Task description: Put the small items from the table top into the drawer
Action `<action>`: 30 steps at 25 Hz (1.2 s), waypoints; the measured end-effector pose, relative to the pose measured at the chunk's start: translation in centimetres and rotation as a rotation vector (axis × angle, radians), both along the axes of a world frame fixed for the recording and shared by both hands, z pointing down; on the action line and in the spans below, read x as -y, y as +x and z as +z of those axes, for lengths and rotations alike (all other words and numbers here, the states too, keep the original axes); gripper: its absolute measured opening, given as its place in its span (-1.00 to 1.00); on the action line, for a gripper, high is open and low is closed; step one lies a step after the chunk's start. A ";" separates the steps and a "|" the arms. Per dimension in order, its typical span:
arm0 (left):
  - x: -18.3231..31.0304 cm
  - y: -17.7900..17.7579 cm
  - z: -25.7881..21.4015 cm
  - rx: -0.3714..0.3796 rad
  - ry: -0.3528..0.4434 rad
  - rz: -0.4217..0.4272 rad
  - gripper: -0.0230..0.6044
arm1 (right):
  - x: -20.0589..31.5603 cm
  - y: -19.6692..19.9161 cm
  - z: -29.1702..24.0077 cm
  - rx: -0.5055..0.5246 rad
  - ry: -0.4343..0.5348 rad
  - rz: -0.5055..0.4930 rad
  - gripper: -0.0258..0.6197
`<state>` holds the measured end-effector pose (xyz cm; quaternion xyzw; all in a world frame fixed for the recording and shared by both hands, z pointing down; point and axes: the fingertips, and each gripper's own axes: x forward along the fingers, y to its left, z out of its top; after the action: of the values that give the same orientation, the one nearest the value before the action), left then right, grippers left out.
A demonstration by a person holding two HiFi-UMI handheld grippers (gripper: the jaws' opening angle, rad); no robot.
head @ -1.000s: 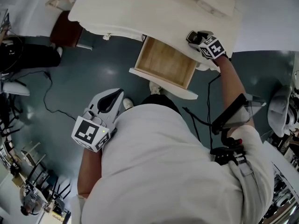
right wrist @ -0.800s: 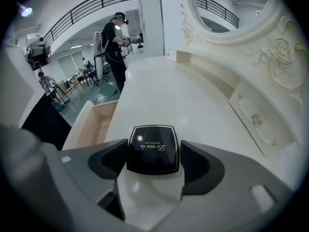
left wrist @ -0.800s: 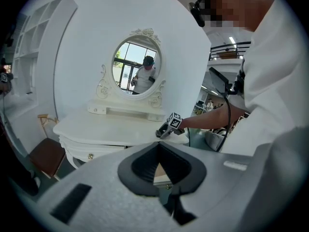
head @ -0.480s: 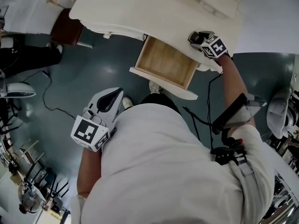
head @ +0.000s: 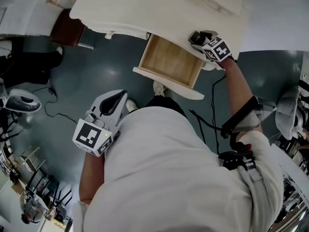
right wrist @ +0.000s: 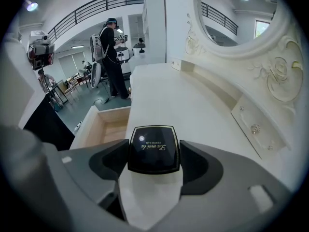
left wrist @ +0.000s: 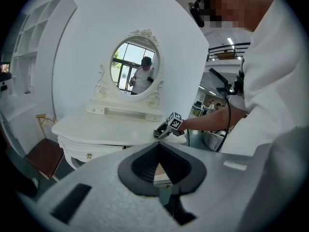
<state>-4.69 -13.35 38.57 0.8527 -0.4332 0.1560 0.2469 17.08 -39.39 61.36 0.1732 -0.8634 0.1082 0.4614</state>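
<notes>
A black square compact (right wrist: pixel 153 144) with gold lettering sits between the jaws of my right gripper (right wrist: pixel 153 159), which is shut on it just above the white dressing table's top (right wrist: pixel 193 105). In the head view that gripper (head: pixel 197 36) is at the table's front edge, right beside the open wooden drawer (head: pixel 169 85). The drawer (right wrist: pixel 104 125) looks bare inside. My left gripper (head: pixel 119 99) hangs low by my body, away from the table. In its own view my left gripper (left wrist: pixel 158 147) has its tips together, with nothing held.
An oval mirror (left wrist: pixel 135 74) stands at the back of the dressing table (head: pixel 145 8). A brown-seated chair (head: pixel 67 30) is at the table's left end. Cables (head: pixel 48 105) trail across the dark floor. A person (right wrist: pixel 113 57) stands far off in the hall.
My right gripper has shifted slightly left along the table edge towards the drawer with the compact in it. The left gripper has stayed in place.
</notes>
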 end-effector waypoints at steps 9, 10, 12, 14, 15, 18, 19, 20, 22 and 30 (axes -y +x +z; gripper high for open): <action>-1.1 -1.0 0.1 -0.009 0.011 -0.008 -0.93 | -3.7 -4.4 -0.9 0.017 0.001 -0.074 0.09; -1.2 -1.3 0.1 -0.010 0.012 -0.012 -0.93 | -4.1 -5.1 -0.9 0.020 0.000 -0.082 0.09; -1.6 -1.9 0.2 -0.011 0.012 -0.021 -0.93 | -5.0 -6.3 -0.7 0.022 -0.003 -0.097 0.09; -2.0 -2.5 0.3 -0.013 0.012 -0.032 -0.93 | -6.0 -7.5 -0.5 0.026 -0.008 -0.107 0.09; -2.2 -2.8 0.3 -0.015 0.013 -0.037 -0.93 | -6.4 -8.1 -0.3 0.029 -0.010 -0.110 0.09; -2.8 -3.7 0.4 -0.020 0.010 -0.054 -0.93 | -7.8 -9.7 0.2 0.034 -0.017 -0.119 0.09; -3.0 -4.0 0.4 -0.021 0.008 -0.060 -0.93 | -8.3 -10.1 0.4 0.034 -0.021 -0.124 0.09; -3.3 -4.2 0.5 -0.022 0.006 -0.066 -0.93 | -8.7 -10.6 0.7 0.033 -0.025 -0.128 0.09; -3.7 -4.7 0.5 -0.023 0.002 -0.078 -0.93 | -9.6 -11.3 1.3 0.027 -0.030 -0.138 0.09; -5.5 -6.5 0.5 -0.018 -0.017 -0.126 -0.93 | -11.2 -13.5 4.5 -0.024 -0.013 -0.169 0.09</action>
<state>-11.20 -7.80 39.08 0.8231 -0.4824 0.1362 0.2671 3.57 -28.16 65.86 0.0981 -0.8686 0.0726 0.4802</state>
